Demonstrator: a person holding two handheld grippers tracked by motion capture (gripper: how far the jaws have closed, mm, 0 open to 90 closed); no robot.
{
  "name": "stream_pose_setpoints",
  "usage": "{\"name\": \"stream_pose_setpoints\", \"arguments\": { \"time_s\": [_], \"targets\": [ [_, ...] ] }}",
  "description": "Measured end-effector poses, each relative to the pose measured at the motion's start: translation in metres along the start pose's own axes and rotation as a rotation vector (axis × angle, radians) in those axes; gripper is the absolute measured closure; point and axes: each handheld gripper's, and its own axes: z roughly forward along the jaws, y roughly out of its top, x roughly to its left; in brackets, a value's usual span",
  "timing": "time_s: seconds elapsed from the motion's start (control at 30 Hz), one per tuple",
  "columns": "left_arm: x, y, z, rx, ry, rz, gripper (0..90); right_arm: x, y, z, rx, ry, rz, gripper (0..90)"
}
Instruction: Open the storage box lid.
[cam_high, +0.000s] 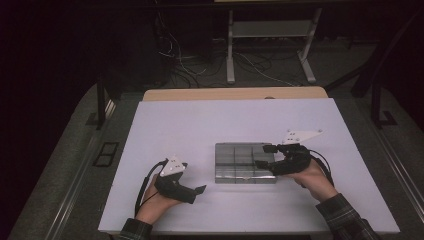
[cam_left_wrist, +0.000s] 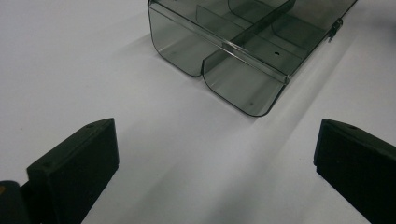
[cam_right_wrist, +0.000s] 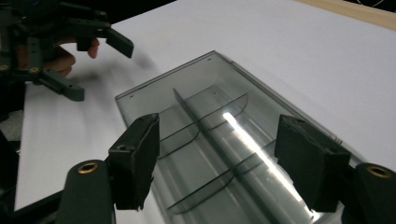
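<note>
Resting flat near the centre of the white worktop (cam_high: 165, 125), the clear divided box (cam_high: 245, 163) lies empty; right gripper (cam_high: 264, 156) hovers over its right edge, fingers (cam_right_wrist: 136, 158) apart, clamping nothing; left gripper (cam_high: 200, 190) sits left of the box, fingers (cam_left_wrist: 79, 163) wide apart

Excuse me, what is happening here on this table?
A person holds a tool in each hand over a white table. A clear grey box with dividers lies in the middle. The right tool hangs over the box's right edge with jaws open, gripping nothing. The left tool rests apart from the box, also open.
</note>
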Motion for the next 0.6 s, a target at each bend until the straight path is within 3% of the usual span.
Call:
{"name": "stream_pose_setpoints", "arguments": {
  "time_s": [0.3, 0.6],
  "targets": [
    [0.000, 0.000, -0.001, 0.002, 0.003, -0.001, 0.0, 0.014, -0.017, -0.012, -0.010, 0.026, -0.016, 38.7],
    [0.000, 0.000, -0.001, 0.003, 0.004, 0.001, 0.0, 0.026, -0.030, -0.016, -0.012, 0.048, -0.033, 54.0]
  ]
}}
